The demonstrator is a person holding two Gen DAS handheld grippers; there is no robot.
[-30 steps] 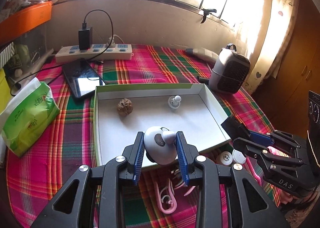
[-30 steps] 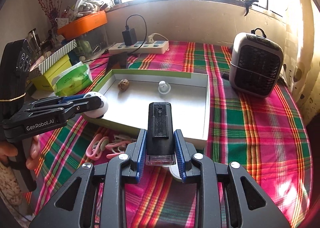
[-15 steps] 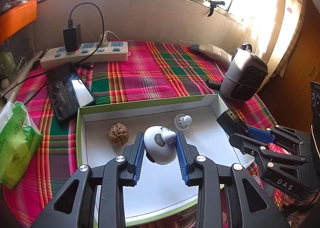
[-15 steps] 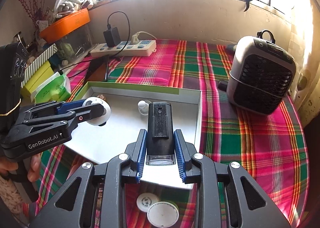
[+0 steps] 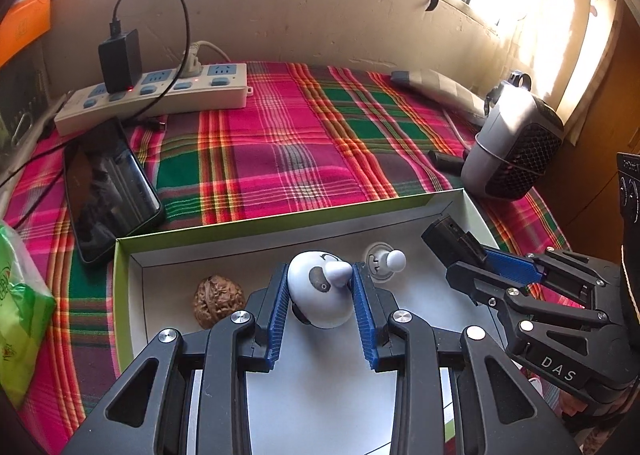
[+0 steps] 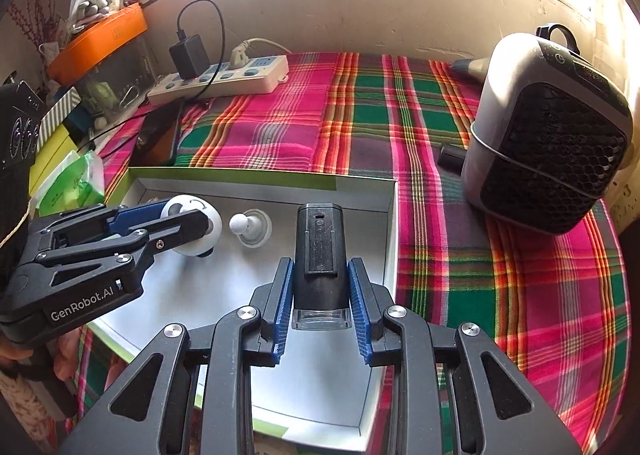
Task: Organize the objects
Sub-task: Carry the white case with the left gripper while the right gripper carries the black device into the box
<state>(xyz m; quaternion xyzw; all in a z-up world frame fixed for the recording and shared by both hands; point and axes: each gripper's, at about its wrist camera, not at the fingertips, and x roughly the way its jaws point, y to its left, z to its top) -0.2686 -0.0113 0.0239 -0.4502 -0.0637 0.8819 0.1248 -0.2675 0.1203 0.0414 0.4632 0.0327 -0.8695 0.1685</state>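
Over the plaid-clothed desk [image 5: 280, 159], both loads now hang above the shallow white cardboard tray [image 5: 248, 251], ready to set down: the left gripper [image 5: 320, 287] grasping a white rounded plastic toy [image 5: 316, 295], the right gripper [image 6: 320, 295] clenched on a black rectangular plastic device [image 6: 320, 255].

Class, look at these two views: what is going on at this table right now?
A person is sorting small items into a shallow white cardboard box on a plaid cloth. The left gripper clamps a rounded white toy with grey patches; the right gripper clamps a black rectangular gadget with a clear end. Both hang over the box, which already contains a brown walnut and a small white knob.
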